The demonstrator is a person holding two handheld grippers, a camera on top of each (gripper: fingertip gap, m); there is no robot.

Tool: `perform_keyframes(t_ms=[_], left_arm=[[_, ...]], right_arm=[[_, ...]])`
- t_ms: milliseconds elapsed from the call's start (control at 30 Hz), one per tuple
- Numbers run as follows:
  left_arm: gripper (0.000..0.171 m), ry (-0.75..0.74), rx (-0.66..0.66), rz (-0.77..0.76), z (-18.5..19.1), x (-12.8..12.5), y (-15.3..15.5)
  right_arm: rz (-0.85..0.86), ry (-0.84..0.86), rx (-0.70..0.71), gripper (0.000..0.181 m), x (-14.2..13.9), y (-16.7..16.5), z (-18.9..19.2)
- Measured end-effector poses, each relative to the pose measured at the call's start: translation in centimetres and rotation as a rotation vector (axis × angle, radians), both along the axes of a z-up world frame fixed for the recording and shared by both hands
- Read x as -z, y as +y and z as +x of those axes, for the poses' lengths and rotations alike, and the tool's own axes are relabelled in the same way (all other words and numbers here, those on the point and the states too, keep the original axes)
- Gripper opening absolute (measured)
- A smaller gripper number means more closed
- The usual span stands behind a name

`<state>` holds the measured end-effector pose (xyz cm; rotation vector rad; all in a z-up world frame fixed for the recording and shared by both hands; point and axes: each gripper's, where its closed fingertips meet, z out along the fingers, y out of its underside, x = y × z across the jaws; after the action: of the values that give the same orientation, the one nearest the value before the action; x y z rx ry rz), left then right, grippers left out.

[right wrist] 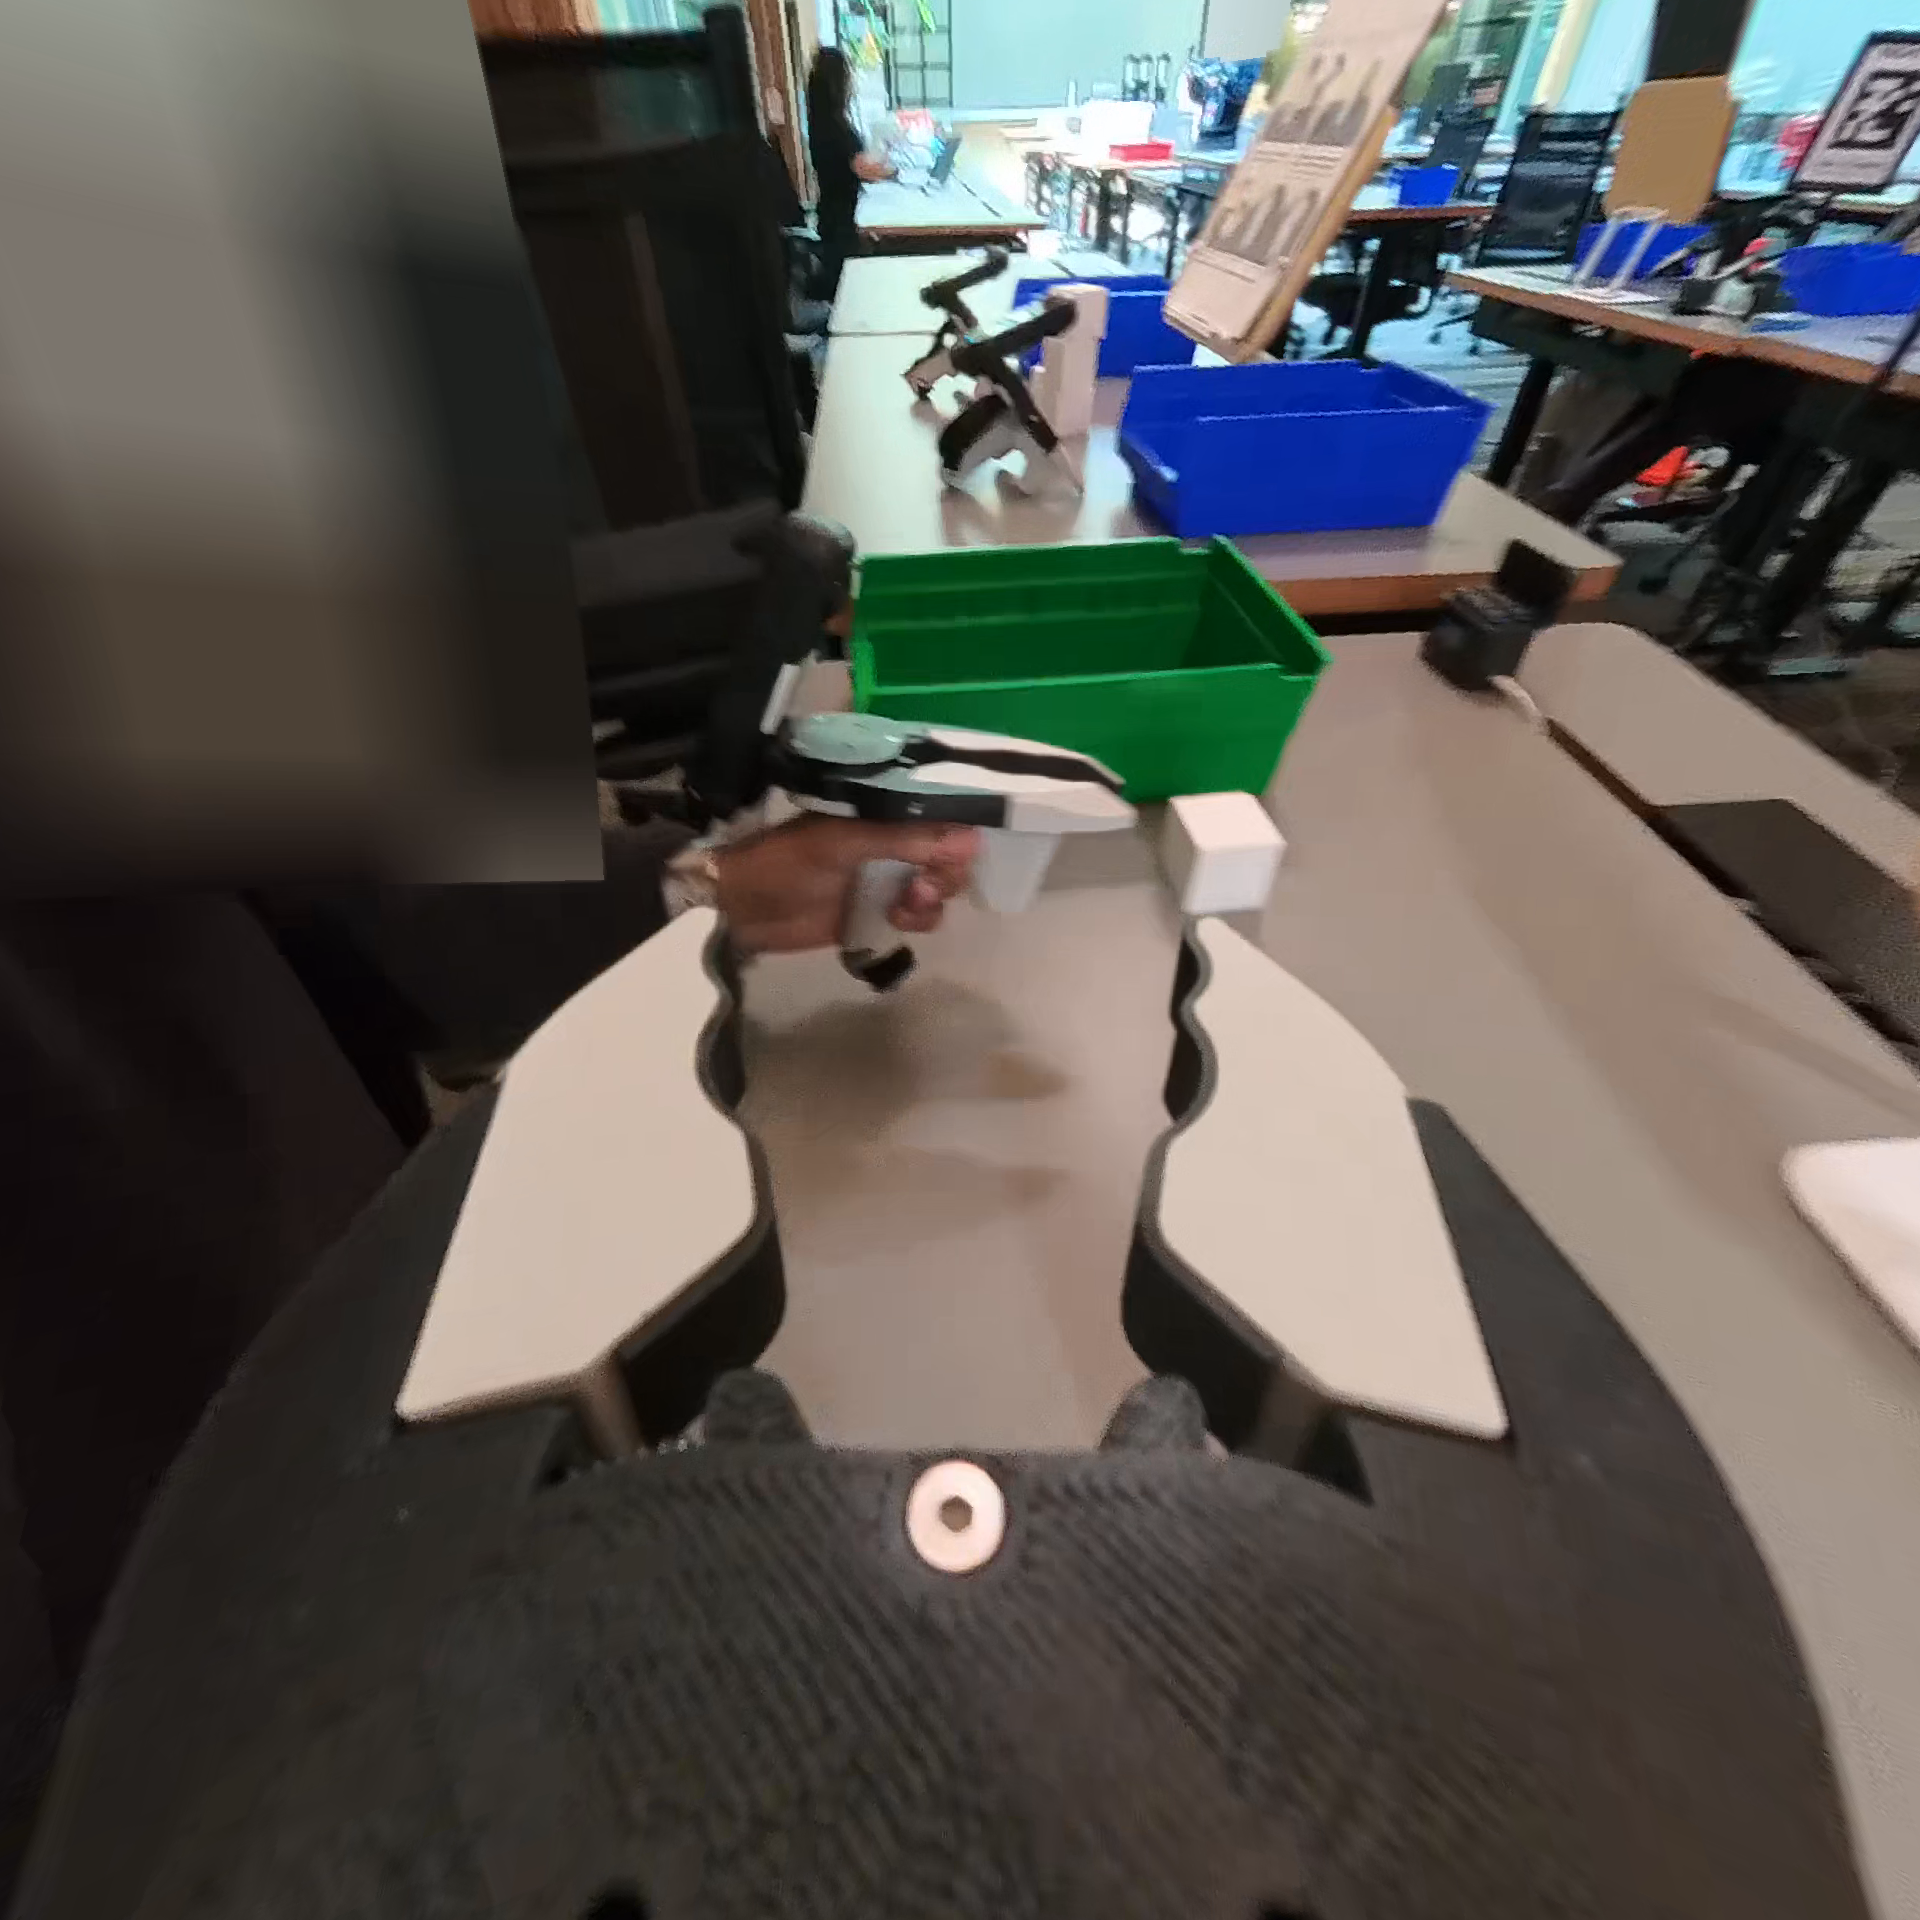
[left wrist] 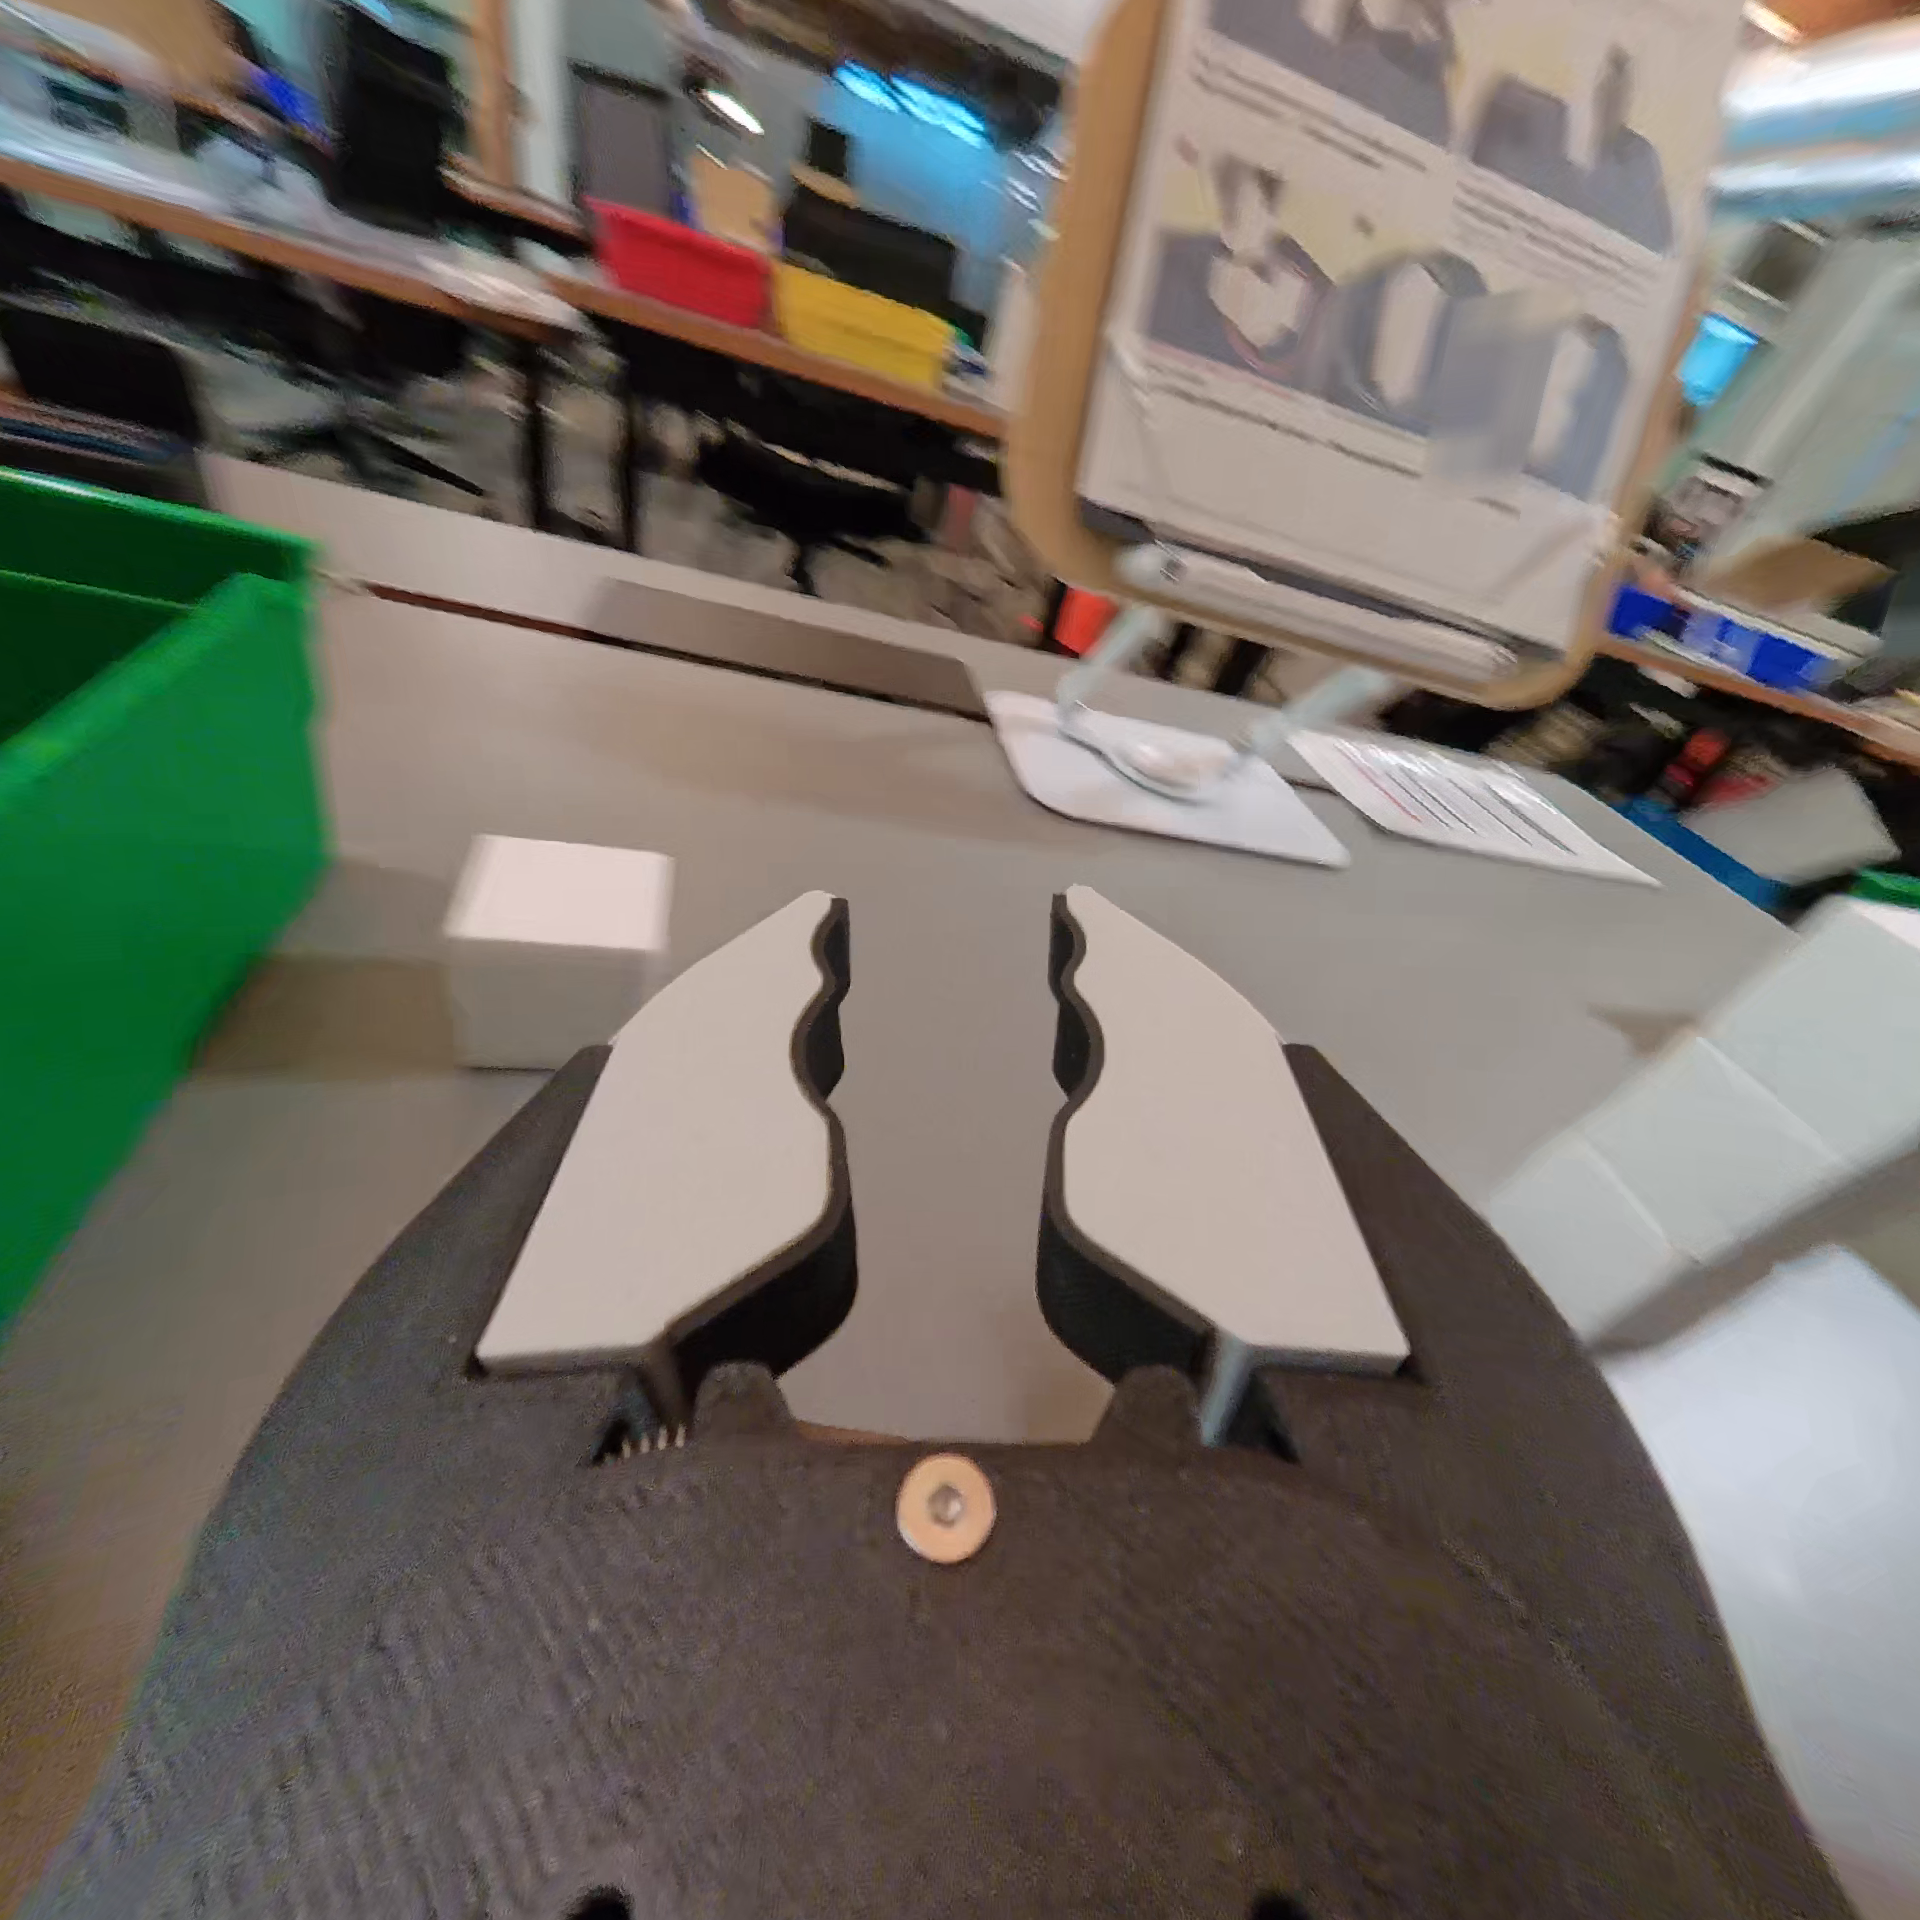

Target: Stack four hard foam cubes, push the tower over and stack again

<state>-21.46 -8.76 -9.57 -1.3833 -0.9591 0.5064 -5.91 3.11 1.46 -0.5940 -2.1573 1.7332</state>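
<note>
Grey table (left wrist: 935, 758): toppled cubes (left wrist: 1704, 1132) only in L view; green bin (right wrist: 1081, 717) both

Left gripper (left wrist: 948, 920): two pale grey fingers (left wrist: 686, 1143) with wavy black inner edges, seated in a rough-textured black base filling the lower frame.
Left base screw (left wrist: 945, 1508): round silver socket head, centred below the fingers.
Right gripper (right wrist: 948, 940): same pale fingers (right wrist: 603, 1174) on a ribbed black base; white washer screw (right wrist: 955, 1516) at centre.
Left gripper seen from the right wrist view: white-and-black body with a round grey disc on top and a pale handle, centre left.
Hand (right wrist: 831, 883): wrapped around that handle; what looks like a bracelet or watch at the wrist.
</note>
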Motion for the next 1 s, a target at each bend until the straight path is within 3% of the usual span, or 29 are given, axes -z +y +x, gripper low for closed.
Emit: perform_keyframes(t_ms=[133, 233, 267, 333, 467, 600, 767, 900, 1000], left_arm=[[0.037, 0.075, -0.285, 0.035, -1.8, -1.7, -5.8], [0.032, 0.046, -0.345, 0.122, -2.3, -1.9, -8.1], [0.031, 0.033, -0.357, 0.143, -2.5, -1.9, -8.7], [0.031, 0.027, -0.397, 0.127, -2.9, -1.7, -9.9], [0.030, 0.075, -0.485, 0.104, -3.7, -2.4, -12.5], [0.030, 0.081, -0.480, 0.108, -4.1, -2.5, -12.9], [0.029, 0.120, -0.446, 0.060, -4.1, -3.0, -11.7], [0.027, 0.107, -0.419, 0.086, -4.4, -2.9, -11.3], [0.026, 0.086, -0.378, 0.101, -4.5, -2.7, -10.9]], right_arm=[[-0.025, -0.104, -0.101, 0.089, 2.7, -8.6, 1.0], [-0.073, -0.212, -0.265, 0.096, 5.4, -14.2, 1.1], [-0.071, -0.244, -0.255, 0.096, 6.5, -15.2, -0.3], [-0.069, -0.265, -0.164, 0.096, 8.3, -15.9, -4.6], [-0.201, -0.313, 0.181, 0.096, 9.7, -14.5, -15.2], [-0.244, -0.379, 0.301, 0.101, 11.4, -14.9, -21.4], [0.052, -0.300, 0.435, 0.103, 15.5, -15.5, -25.9], [0.191, -0.267, 0.487, 0.097, 18.2, -16.5, -26.9], [0.255, -0.269, 0.519, 0.069, 19.7, -16.4, -26.9]])
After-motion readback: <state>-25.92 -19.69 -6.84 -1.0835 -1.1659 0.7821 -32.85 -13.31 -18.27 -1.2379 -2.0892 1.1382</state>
